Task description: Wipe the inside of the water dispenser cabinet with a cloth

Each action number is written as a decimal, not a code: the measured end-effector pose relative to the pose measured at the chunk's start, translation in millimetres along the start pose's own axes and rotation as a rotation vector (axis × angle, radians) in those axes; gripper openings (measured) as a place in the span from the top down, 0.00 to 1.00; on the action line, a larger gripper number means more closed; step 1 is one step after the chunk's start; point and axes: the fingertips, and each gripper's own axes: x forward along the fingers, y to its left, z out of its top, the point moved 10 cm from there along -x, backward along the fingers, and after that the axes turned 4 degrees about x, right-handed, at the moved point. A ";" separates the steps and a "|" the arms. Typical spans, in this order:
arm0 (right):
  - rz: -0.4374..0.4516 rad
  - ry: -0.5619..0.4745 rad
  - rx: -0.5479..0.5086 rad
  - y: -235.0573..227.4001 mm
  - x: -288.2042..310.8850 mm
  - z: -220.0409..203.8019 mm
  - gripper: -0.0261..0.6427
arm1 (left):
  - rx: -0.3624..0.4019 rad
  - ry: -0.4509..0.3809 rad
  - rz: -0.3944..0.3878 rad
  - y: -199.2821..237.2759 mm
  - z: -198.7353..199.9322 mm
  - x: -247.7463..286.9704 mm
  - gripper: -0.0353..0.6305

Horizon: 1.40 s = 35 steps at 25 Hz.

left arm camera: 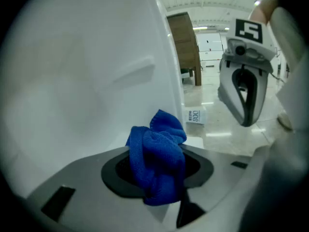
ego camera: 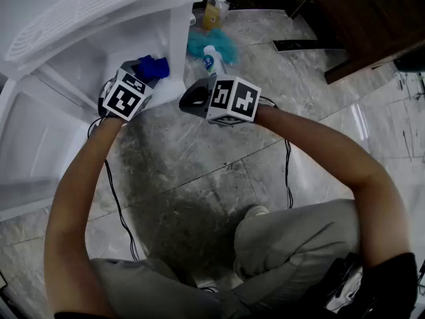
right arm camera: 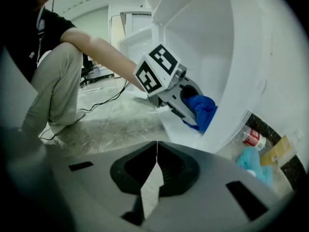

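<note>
Your right gripper [right arm camera: 156, 161] hangs above the grey marble floor [ego camera: 199, 171], its jaws pressed together on nothing. Your left gripper [ego camera: 143, 72] is clamped on the crumpled blue microfibre cloth [left arm camera: 157, 158], which bulges forward of its jaws inside the open white plastic cabinet [left arm camera: 87, 81], close to the inner wall. Beyond, a white bottle [ego camera: 211, 60] lies on a teal rag [ego camera: 226, 44].

The cabinet [ego camera: 80, 65] lies open at eleven o'clock of the left gripper [ego camera: 147, 72]; its white side wall [ego camera: 178, 45] blocks one o'clock. Past that wall, a bottle [ego camera: 211, 62] and teal rag [ego camera: 202, 44] clutter twelve o'clock of the right gripper [ego camera: 186, 103]. Three o'clock seems bare floor [ego camera: 312, 102], with a cable [ego camera: 288, 178] at five.
</note>
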 end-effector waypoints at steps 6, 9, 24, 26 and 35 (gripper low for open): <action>0.027 -0.049 0.087 -14.9 -10.3 -33.1 0.96 | -0.014 0.028 0.098 44.2 8.5 28.4 0.70; 0.049 -0.055 0.113 -9.4 -11.1 -44.1 0.96 | -0.032 0.051 0.144 70.9 10.3 40.5 0.70; 0.089 -0.062 0.095 -3.9 2.3 -34.0 0.96 | 0.063 0.035 0.157 67.8 10.2 40.9 0.71; 0.093 -0.060 0.097 -3.7 3.1 -34.8 0.96 | 0.103 0.047 0.175 71.2 10.1 46.9 0.71; 0.098 -0.034 0.117 6.8 -1.6 -42.4 0.96 | 0.034 0.049 0.247 76.5 9.1 46.0 0.71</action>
